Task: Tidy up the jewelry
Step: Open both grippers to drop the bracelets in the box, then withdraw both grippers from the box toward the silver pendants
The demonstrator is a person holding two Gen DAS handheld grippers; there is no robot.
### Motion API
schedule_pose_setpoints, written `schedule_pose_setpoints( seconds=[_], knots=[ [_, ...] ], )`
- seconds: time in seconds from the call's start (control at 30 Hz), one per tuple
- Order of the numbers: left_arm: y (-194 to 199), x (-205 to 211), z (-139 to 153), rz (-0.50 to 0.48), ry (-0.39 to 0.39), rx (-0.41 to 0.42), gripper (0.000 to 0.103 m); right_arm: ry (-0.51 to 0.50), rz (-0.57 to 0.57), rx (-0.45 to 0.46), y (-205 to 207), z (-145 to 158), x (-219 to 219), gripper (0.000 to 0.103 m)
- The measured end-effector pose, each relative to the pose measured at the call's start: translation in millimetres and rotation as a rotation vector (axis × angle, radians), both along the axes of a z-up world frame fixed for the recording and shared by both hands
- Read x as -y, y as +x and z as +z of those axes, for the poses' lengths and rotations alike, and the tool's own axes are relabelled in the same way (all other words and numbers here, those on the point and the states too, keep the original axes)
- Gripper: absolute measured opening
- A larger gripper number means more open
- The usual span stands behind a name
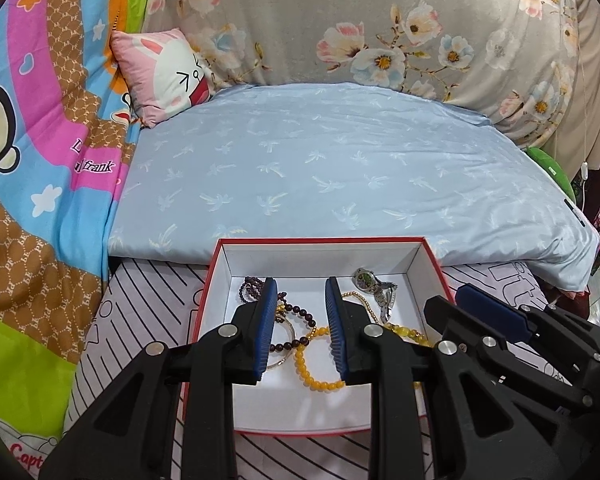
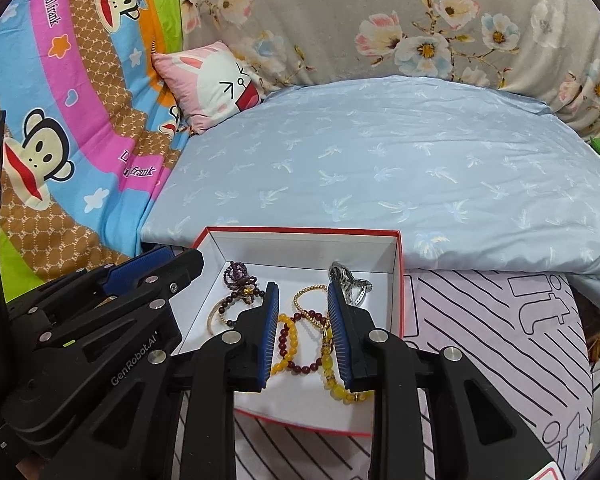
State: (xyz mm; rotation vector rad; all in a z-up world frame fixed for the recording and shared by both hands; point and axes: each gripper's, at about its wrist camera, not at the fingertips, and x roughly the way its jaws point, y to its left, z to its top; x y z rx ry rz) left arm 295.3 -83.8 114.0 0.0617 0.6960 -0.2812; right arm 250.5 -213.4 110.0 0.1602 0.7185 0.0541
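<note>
A red box with a white inside (image 1: pixel 318 254) (image 2: pixel 300 246) lies on the bed and holds jewelry: a yellow bead bracelet (image 1: pixel 312 376) (image 2: pixel 290 344), dark red bead bracelets (image 1: pixel 296 312) (image 2: pixel 300 368), a purple bead strand (image 2: pixel 236 274), a thin gold bead chain (image 2: pixel 310 292), a thin bangle (image 2: pixel 214 318) and a silver watch (image 1: pixel 374 286) (image 2: pixel 350 282). My left gripper (image 1: pixel 301 284) is open and empty above the box. My right gripper (image 2: pixel 303 290) is open and empty above the box, beside the left one.
The box rests on a white sheet with black stripes (image 2: pixel 480 320). Behind it lies a folded light blue quilt (image 1: pixel 320 160), a pink rabbit pillow (image 1: pixel 168 76), a cartoon monkey blanket (image 1: pixel 32 160) at left and a grey floral cover (image 1: pixel 380 20) at the back.
</note>
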Motion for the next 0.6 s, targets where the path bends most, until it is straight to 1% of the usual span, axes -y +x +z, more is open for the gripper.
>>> schedule_pose_setpoints(
  seconds=[0.13, 0.33, 0.47, 0.6],
  knots=[
    [-16.1, -1.7, 8.3, -0.003, -0.006, 0.006, 0.024, -0.002, -0.004, 0.008, -17.1, 8.3, -2.5, 0.026],
    [-44.5, -2.6, 17.2, -0.016, 0.006, 0.019, 0.024, 0.002, -0.009, 0.015, -43.8, 16.2, -5.2, 0.026],
    [-62.8, -4.1, 17.4, -0.025, 0.007, 0.015, 0.024, -0.008, -0.011, 0.016, -63.1, 17.6, -8.1, 0.026],
    [-79.4, -5.3, 15.1, -0.033, 0.005, 0.005, 0.024, 0.006, -0.017, 0.010, -79.5, 16.8, -7.7, 0.026]
  ],
)
